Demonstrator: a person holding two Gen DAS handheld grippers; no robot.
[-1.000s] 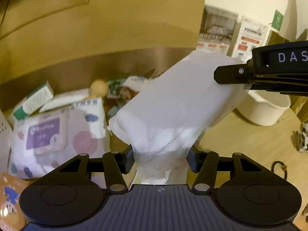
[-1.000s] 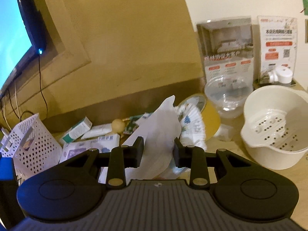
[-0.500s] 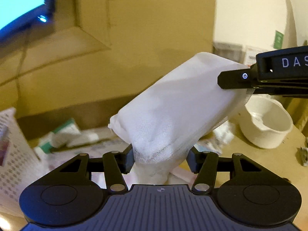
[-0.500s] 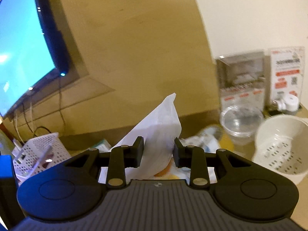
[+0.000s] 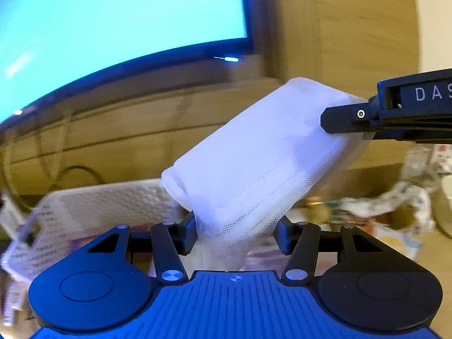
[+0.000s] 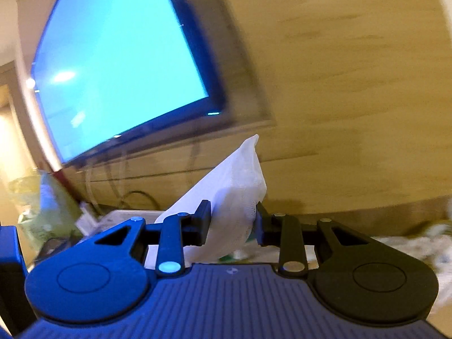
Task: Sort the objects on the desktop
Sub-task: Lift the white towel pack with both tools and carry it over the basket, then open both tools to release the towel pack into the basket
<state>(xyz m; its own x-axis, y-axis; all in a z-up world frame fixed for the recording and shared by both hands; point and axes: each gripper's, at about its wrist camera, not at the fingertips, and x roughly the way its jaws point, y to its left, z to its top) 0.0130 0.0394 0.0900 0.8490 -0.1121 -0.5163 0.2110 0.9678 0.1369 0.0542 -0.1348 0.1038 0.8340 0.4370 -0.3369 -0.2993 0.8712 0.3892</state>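
A white fine-mesh net bag (image 5: 254,152) shows against a glowing cyan screen in a dark frame (image 5: 113,22), yellowish wood-grain wall panelling (image 6: 353,84) and a white perforated plastic basket (image 5: 99,206).

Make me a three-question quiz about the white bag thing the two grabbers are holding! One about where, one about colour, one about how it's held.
1. Where is the white basket?
A. behind and left of the mesh bag
B. on top of the screen
C. inside the bag

2. What colour is the screen?
A. red
B. light blue
C. black

3. How is the mesh bag held?
A. lying loose
B. by one gripper
C. by both grippers

Answers: 1 A, it shows past the bag's left edge. 2 B, it glows light blue. 3 C, left gripper and right gripper each pinch an end.
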